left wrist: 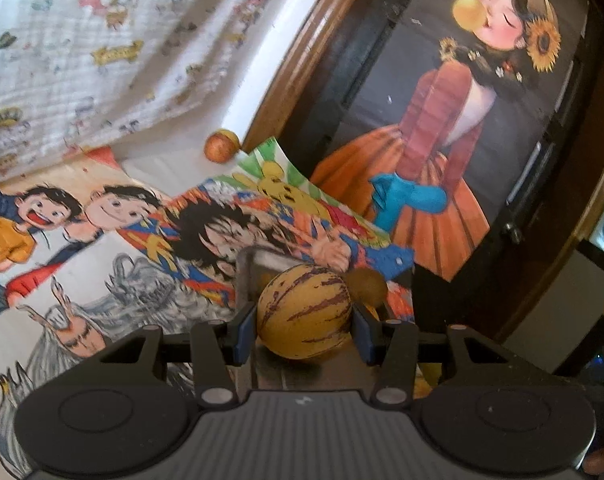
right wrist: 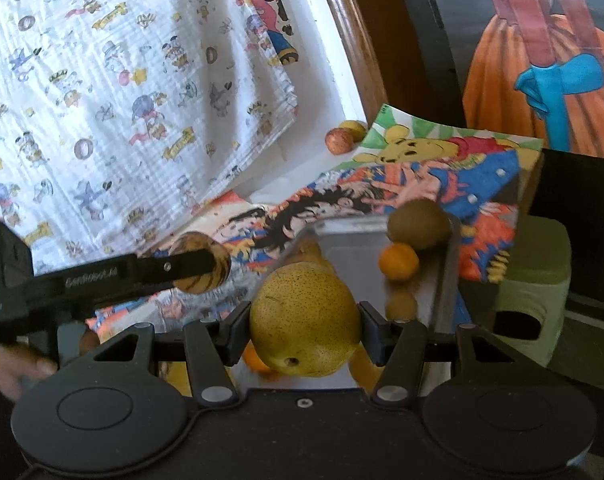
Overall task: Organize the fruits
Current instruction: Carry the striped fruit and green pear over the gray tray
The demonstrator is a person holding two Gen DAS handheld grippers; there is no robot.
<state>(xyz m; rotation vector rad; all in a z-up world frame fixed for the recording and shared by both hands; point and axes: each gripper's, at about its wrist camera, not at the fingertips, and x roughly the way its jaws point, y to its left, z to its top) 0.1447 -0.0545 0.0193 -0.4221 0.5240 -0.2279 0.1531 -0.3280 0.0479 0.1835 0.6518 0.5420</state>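
The left hand-held gripper (left wrist: 304, 318) is clamping a striped pepino melon (left wrist: 304, 311) between its fingers, while the right hand-held gripper (right wrist: 305, 327) is gripping a yellow pear (right wrist: 305, 320) above a metal tray (right wrist: 358, 240).

Background: cartoon-printed white cloth (right wrist: 113, 92) hangs above and left of the claw. Comic posters (left wrist: 113, 248) lie flat ahead of it. A painted portrait poster (left wrist: 454, 128) stands upper right, beside a green stool (right wrist: 538, 296).
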